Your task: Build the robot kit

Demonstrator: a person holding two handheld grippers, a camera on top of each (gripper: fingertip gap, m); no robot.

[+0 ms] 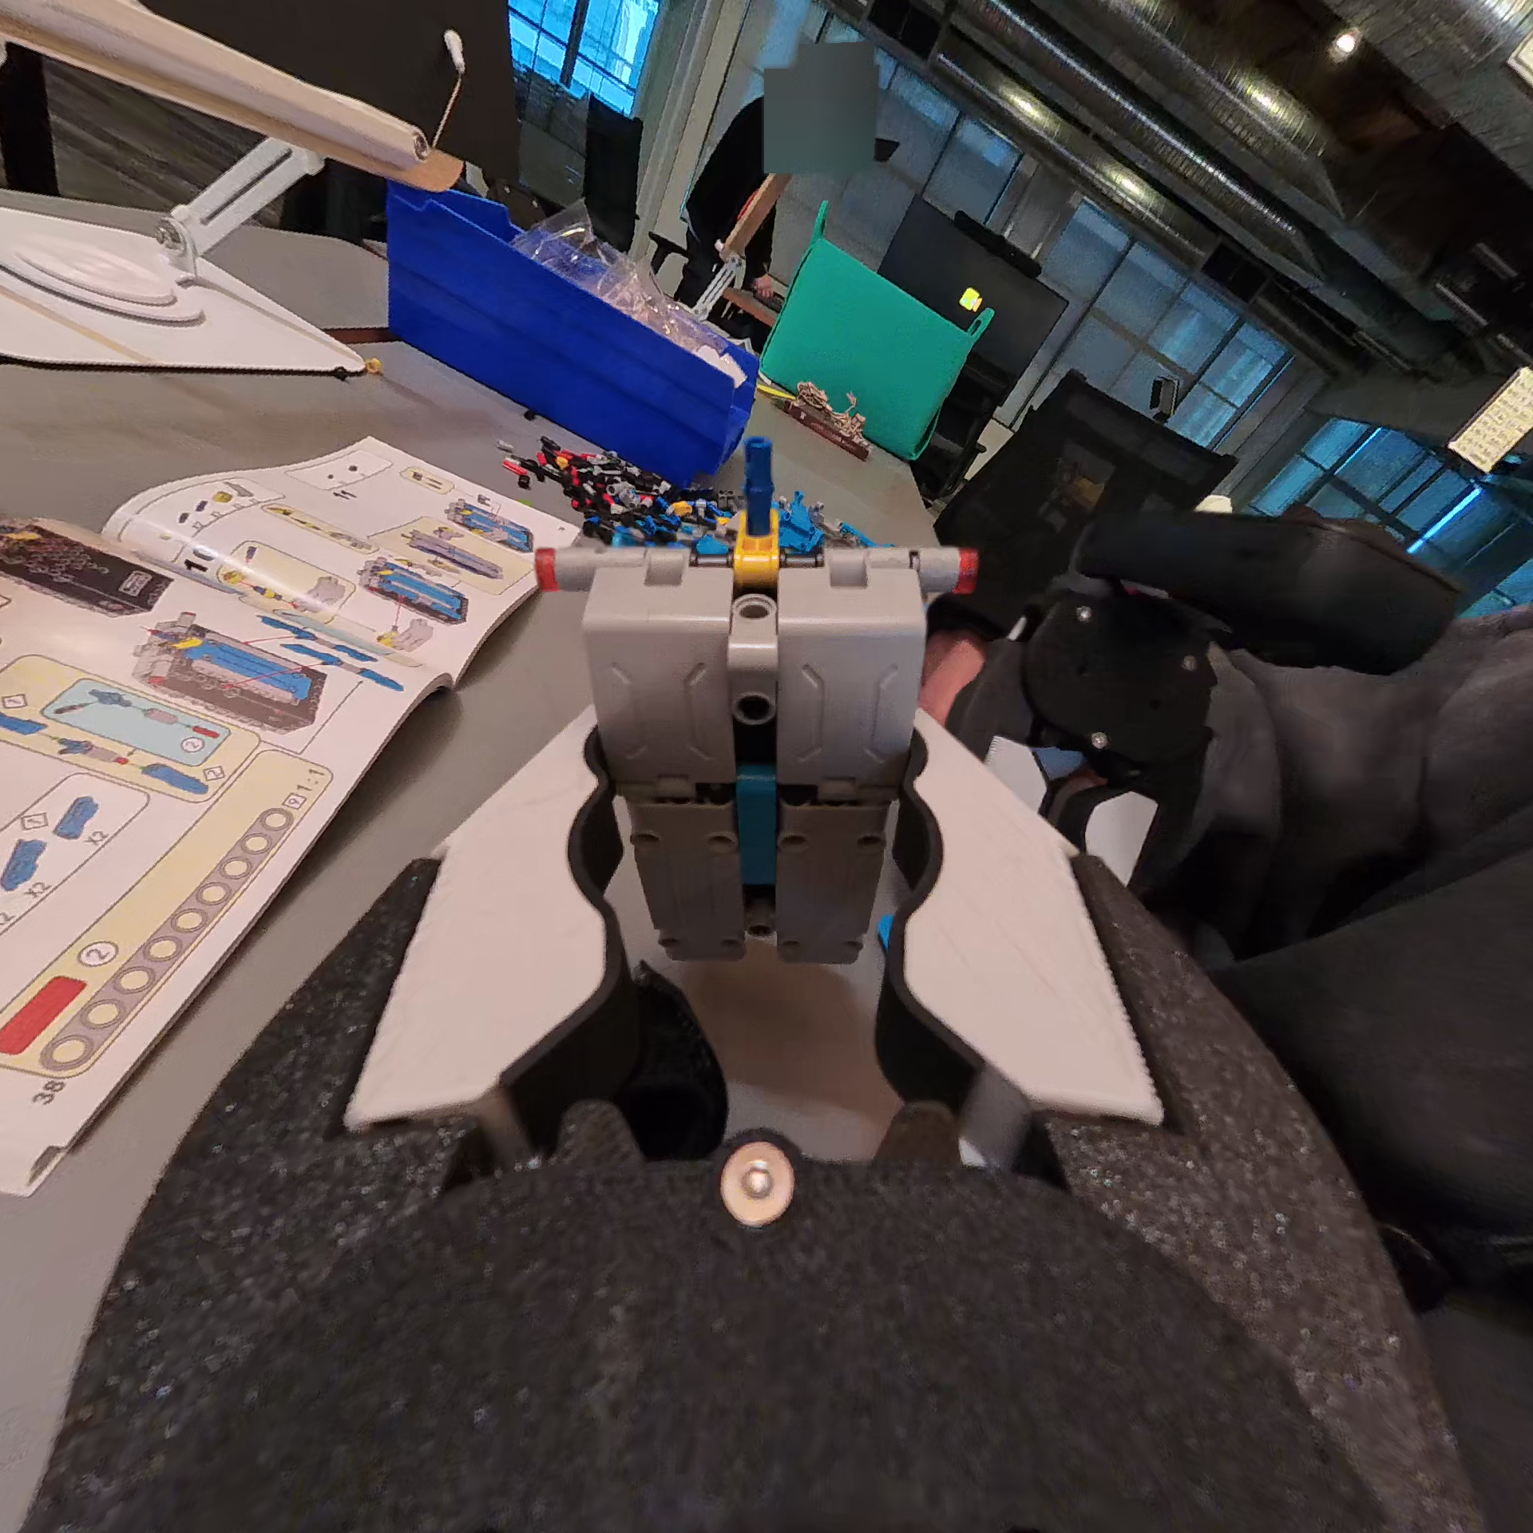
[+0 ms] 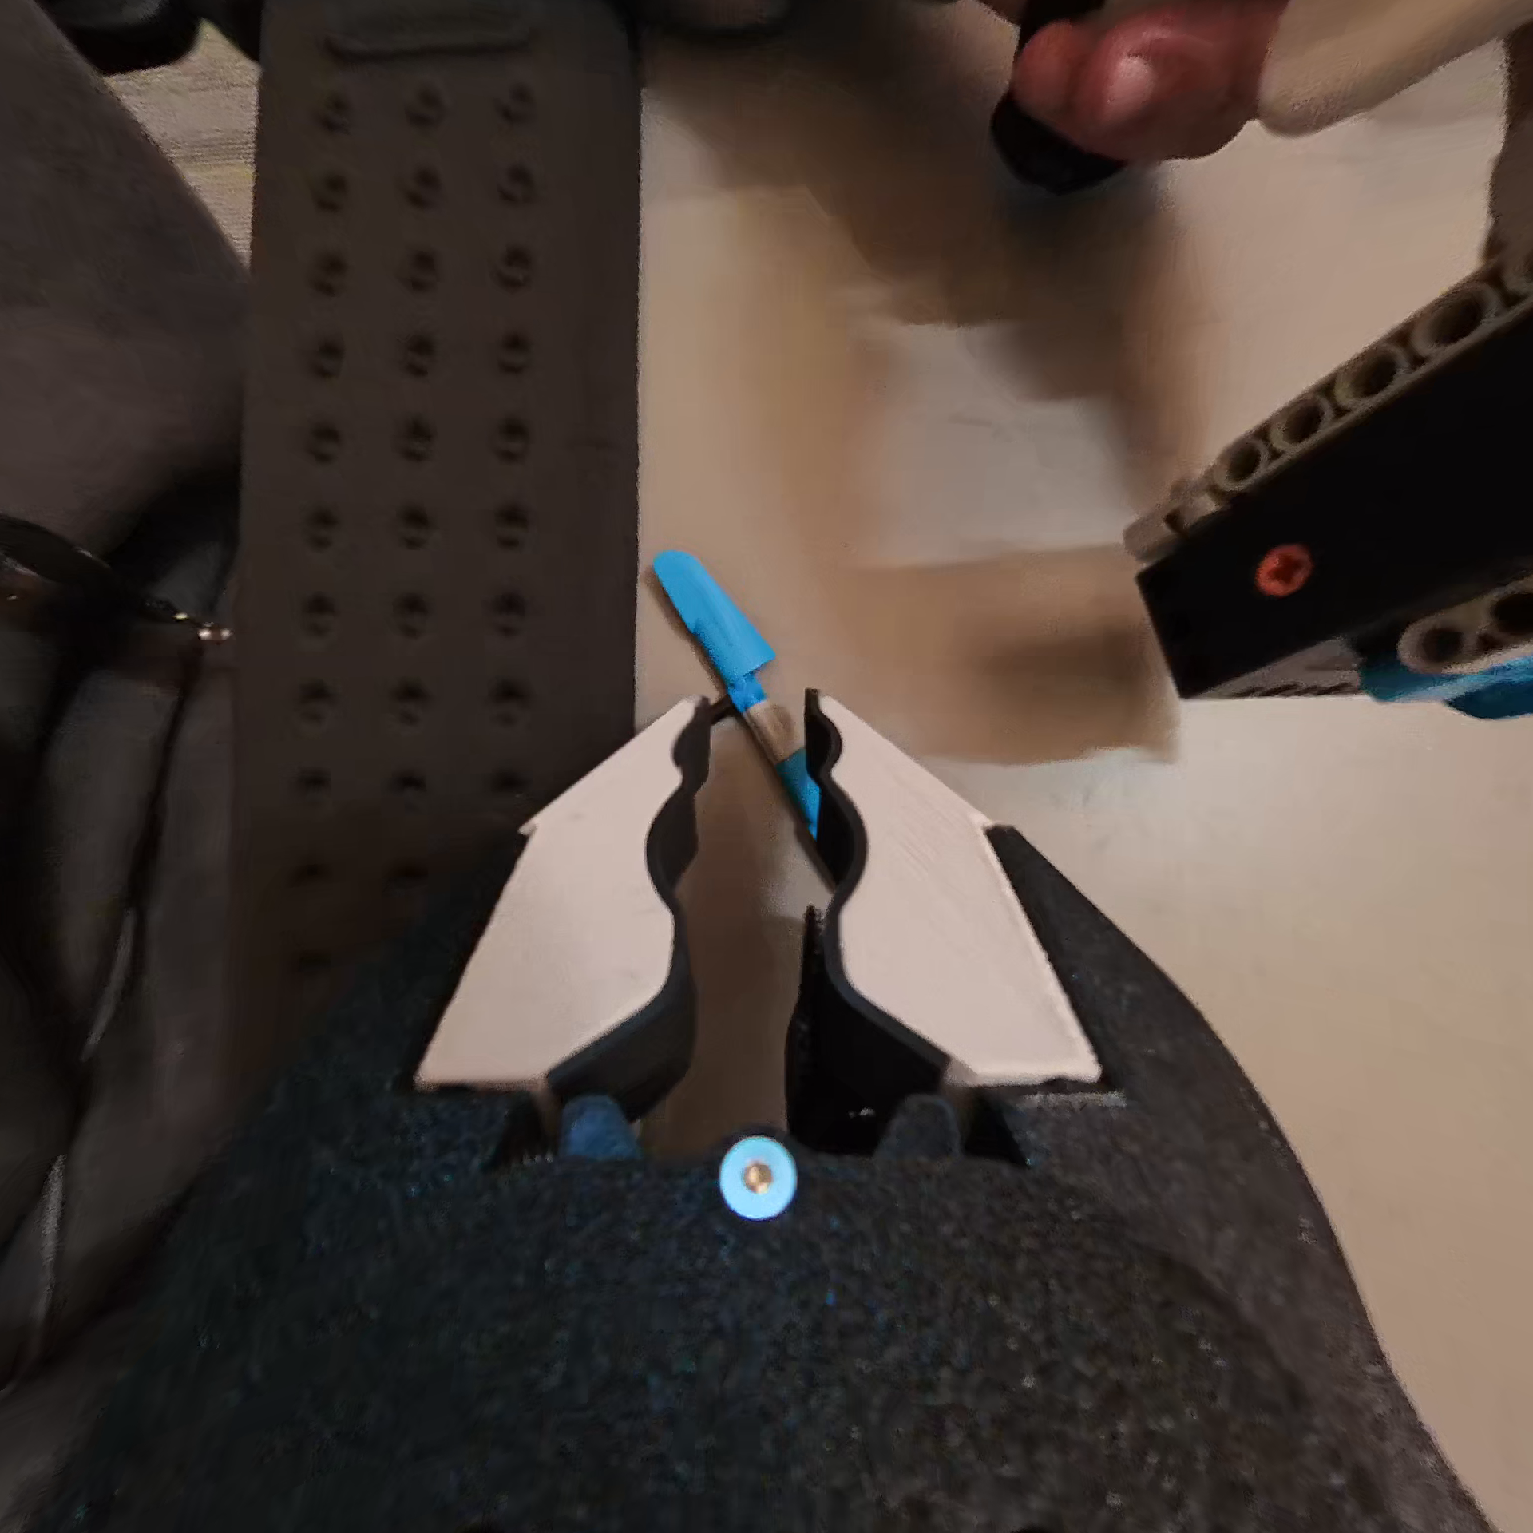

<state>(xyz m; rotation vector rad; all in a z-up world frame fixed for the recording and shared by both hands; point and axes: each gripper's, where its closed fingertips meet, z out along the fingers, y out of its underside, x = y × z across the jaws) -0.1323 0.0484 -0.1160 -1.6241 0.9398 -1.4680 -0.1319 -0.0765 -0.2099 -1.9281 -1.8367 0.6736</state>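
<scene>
Left gripper [image 1: 751, 817] clamps the grey brick assembly [image 1: 753, 747] mid-frame, upright above the table [image 1: 498, 705]. Right gripper [image 2: 759, 747] is nearly closed on a thin blue axle piece [image 2: 730, 655], held skewed near the tips; it could pivot or slip out. Right view is blurred.

Brick assembly [image 1: 753, 747] clamped upright between left gripper [image 1: 753, 771] fingers, above table [image 1: 249, 415]. Instruction booklet [image 1: 207, 705] open at left; loose-parts pile [image 1: 630, 498] behind assembly, storage bin [image 1: 547, 348] behind pile. Small axle piece [image 2: 747, 688] pinched at right gripper [image 2: 759, 705] fingertips.
</scene>
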